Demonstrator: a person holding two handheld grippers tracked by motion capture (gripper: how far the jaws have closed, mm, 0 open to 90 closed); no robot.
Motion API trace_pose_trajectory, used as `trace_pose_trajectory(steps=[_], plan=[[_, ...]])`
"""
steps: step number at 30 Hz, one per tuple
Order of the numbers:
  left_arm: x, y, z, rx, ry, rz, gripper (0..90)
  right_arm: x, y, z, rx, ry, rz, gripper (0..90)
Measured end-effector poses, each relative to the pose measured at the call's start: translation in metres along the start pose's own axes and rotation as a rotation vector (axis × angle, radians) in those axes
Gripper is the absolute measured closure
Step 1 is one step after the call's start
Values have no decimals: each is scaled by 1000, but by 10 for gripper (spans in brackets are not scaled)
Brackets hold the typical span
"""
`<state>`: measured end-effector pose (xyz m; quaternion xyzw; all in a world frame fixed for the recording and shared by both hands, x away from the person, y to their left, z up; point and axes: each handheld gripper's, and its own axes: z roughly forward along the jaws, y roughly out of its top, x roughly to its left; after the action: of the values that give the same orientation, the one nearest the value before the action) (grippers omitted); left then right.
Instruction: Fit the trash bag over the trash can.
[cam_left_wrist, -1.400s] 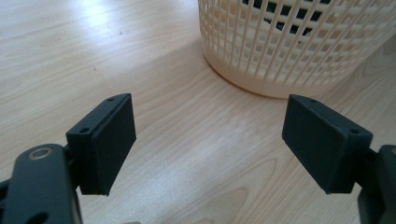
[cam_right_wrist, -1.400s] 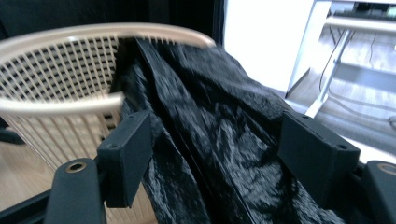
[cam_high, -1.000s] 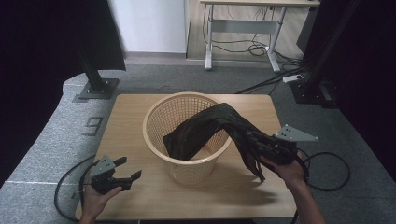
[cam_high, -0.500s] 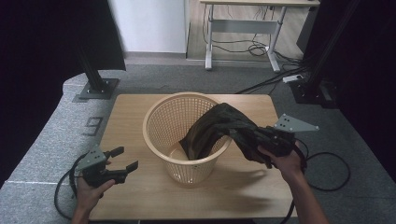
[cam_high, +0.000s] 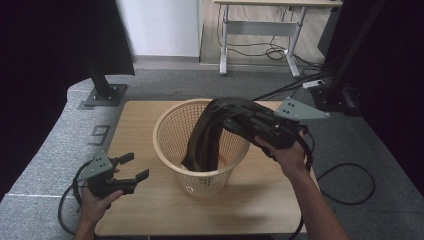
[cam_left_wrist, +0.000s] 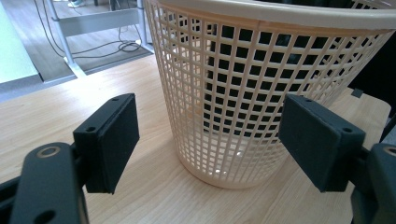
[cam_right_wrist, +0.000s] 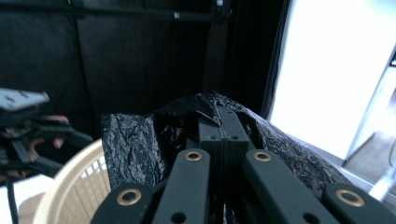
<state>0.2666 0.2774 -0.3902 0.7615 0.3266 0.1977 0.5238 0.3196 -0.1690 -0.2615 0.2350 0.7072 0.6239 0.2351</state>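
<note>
A beige mesh basket (cam_high: 206, 181) stands in the middle of the wooden table (cam_high: 142, 117). A black plastic bag (cam_high: 204, 142) hangs from above the rim down into the basket. My right gripper (cam_high: 229, 121) is shut on the bag's top edge, held above the basket's right side. In the right gripper view the crinkled bag (cam_right_wrist: 135, 140) drapes over the closed right gripper (cam_right_wrist: 223, 125), with the basket rim (cam_right_wrist: 70, 191) below. My left gripper (cam_high: 136, 167) stands open, left of the basket and apart from it. In its own view the left gripper (cam_left_wrist: 208, 135) faces the basket wall (cam_left_wrist: 243, 84), nothing held.
Grey carpet mat (cam_high: 60, 150) surrounds the table. Black stand bases (cam_high: 102, 95) sit at the back left and back right. A white desk frame (cam_high: 260, 30) and cables lie on the floor behind. A cable (cam_high: 350, 185) trails right of the table.
My right gripper has risen and moved left over the basket, pulling the bag up so it hangs more upright. The left gripper has lifted a little off the table.
</note>
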Motion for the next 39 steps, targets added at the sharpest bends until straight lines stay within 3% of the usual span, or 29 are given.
trace_pose_trajectory(steps=[1, 3, 4, 5, 6, 7, 8, 10, 13, 15, 18, 22, 24, 26, 30, 31, 36, 39], plan=[[0, 0, -1, 0, 2, 1, 200, 0, 0, 0, 0, 0, 0, 889], [1, -1, -1, -2, 4, -1, 200, 2, -6, 8, 53, -17, -8, 873], [1, -1, -2, -4, 5, -5, 200, 2, -11, 14, 91, -19, -8, 820], [2, -2, -2, -2, 5, -3, 200, 2, -18, 19, 128, -16, -3, 730], [2, -2, -2, -1, 7, -4, 200, -1, -31, 26, 193, 21, 29, 557], [2, -3, -1, -1, 6, -5, 200, -1, -31, 26, 193, 21, 29, 557], [3, -4, -1, 0, 8, -6, 200, -4, -39, 24, 185, 35, 69, 430], [3, -5, 0, 6, 8, -5, 201, -6, -40, 20, 168, 45, 95, 389], [4, -6, 1, 12, 13, -5, 201, -10, -39, -2, 106, 19, 120, 316], [5, -6, 2, 11, 13, -9, 202, -12, -39, -14, 95, -15, 111, 308], [4, -6, 2, 10, 13, -6, 202, -16, -44, -32, 114, -62, 90, 298], [2, -5, 2, 9, 12, -1, 202, -21, -60, -49, 153, -81, 84, 285], [1, -2, 3, 9, 12, 1, 202, -21, -64, -50, 164, -78, 83, 288], [0, 1, 3, 8, 10, 6, 202, -23, -72, -49, 194, -66, 75, 355], [-2, 6, 2, 4, 12, 16, 202, -27, -80, -38, 206, -36, 54, 681], [-3, 8, 1, 6, 15, 18, 202, -27, -80, -38, 206, -36, 54, 681], [-8, 17, -3, -3, 6, 34, 209, -22, -71, -23, 175, 4, 55, 873], [-9, 23, -6, -16, 0, 36, 212, -18, -66, -16, 170, 14, 42, 882]])
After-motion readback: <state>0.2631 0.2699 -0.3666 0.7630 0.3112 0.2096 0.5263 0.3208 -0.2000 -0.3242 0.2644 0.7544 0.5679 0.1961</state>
